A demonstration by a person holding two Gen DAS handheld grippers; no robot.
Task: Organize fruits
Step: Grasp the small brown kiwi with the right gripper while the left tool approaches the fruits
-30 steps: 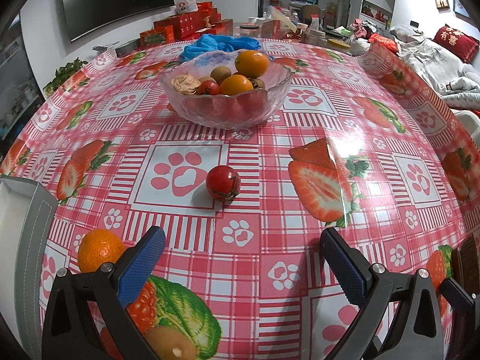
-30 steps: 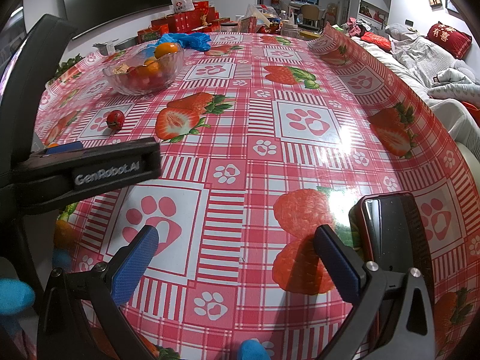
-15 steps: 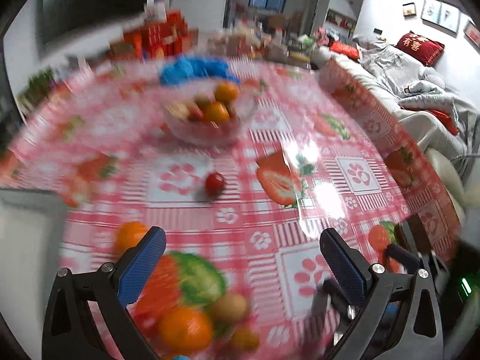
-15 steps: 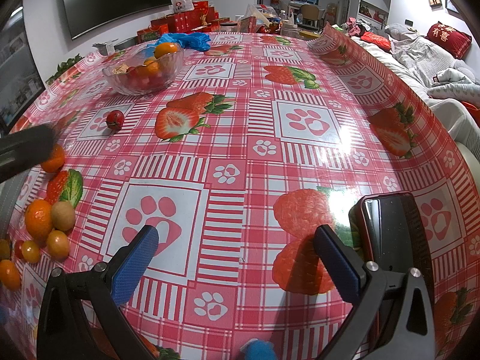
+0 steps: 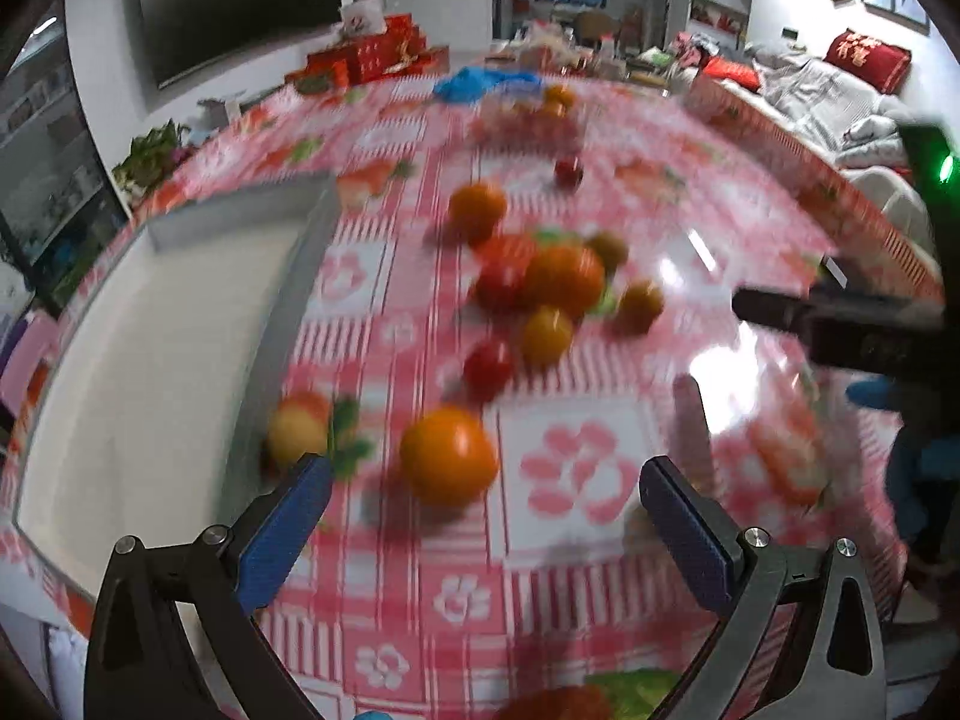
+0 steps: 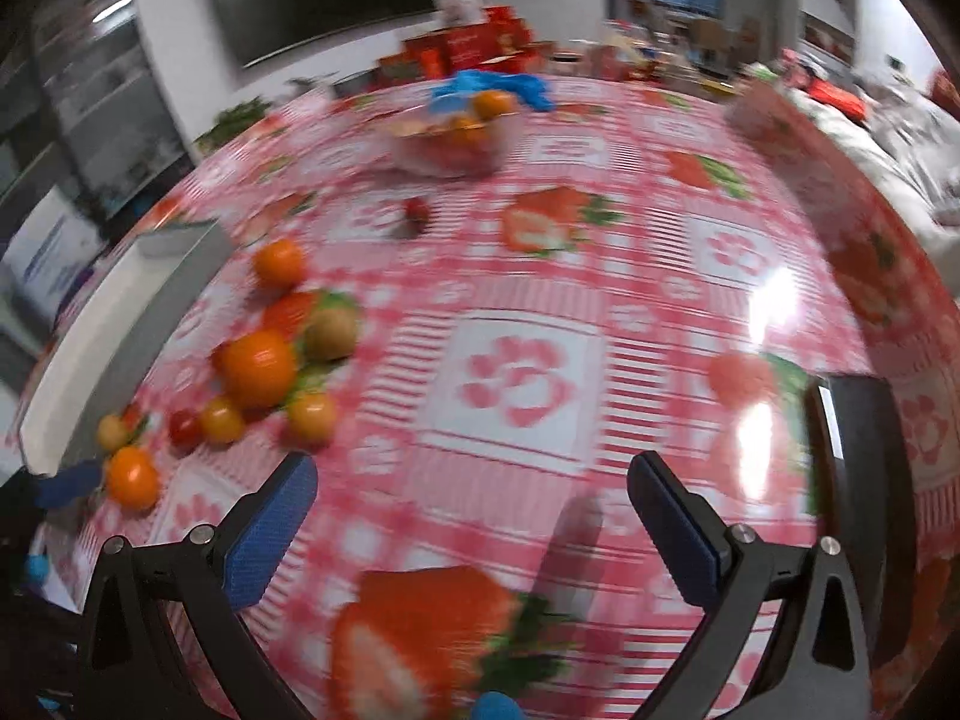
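Blur smears both views. At far left in the left wrist view lies a shallow white tray (image 5: 150, 360) with a grey rim, flat on the table (image 5: 570, 540) under its red-and-white checked cloth. A small yellowish fruit (image 5: 297, 429) sits just beside the tray's right wall. The left gripper (image 5: 483, 525) hangs above the cloth with its jaws spread wide and nothing between them; a large orange (image 5: 449, 456) lies just ahead of it. Beyond that, a loose cluster of fruits (image 5: 552, 288), oranges, red tomatoes and brownish pieces, is scattered mid-table. Farther back a single red tomato (image 5: 567, 171) lies alone, with a glass bowl (image 5: 528, 120) of fruit behind it, too blurred to sort. In the right wrist view the same cluster sits to the left, and the right gripper (image 6: 471, 501) is likewise wide open and empty over bare cloth. A dark rectangular object (image 6: 864, 450) lies on the table to its right.
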